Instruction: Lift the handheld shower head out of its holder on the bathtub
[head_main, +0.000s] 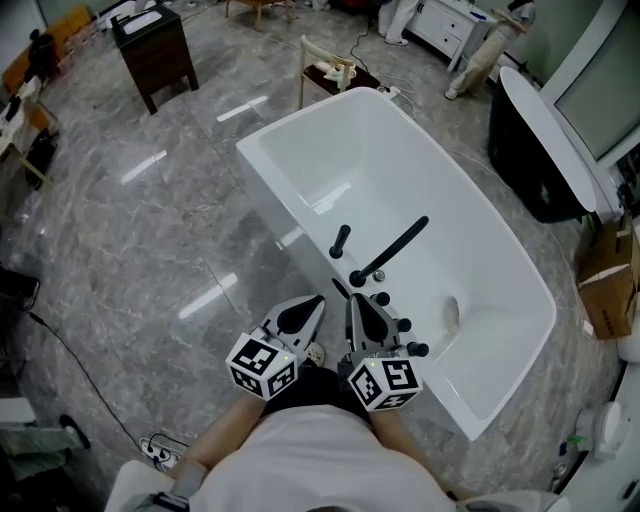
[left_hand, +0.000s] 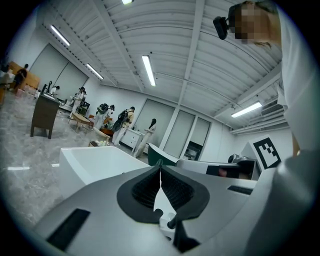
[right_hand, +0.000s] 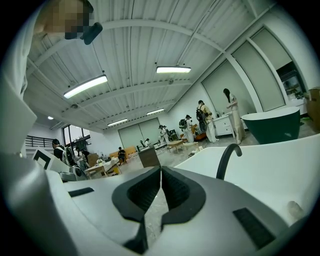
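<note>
A white bathtub (head_main: 500, 390) stands on the grey marble floor. Black fittings line its near rim: a short upright stick that looks like the handheld shower head (head_main: 340, 241), a long arched spout (head_main: 395, 250) and round knobs (head_main: 403, 324). My left gripper (head_main: 316, 301) and right gripper (head_main: 355, 299) hover side by side just short of that rim, both shut and empty. The left gripper view shows its pads (left_hand: 172, 187) closed before the tub (left_hand: 95, 165). The right gripper view shows closed pads (right_hand: 175, 192) with the spout (right_hand: 227, 157) ahead on the right.
A dark wooden cabinet (head_main: 153, 50) and a small chair (head_main: 325, 65) stand beyond the tub. A dark tub (head_main: 540, 150) and a cardboard box (head_main: 605, 275) are on the right. A power strip (head_main: 155, 452) lies by my feet. Several people stand far off.
</note>
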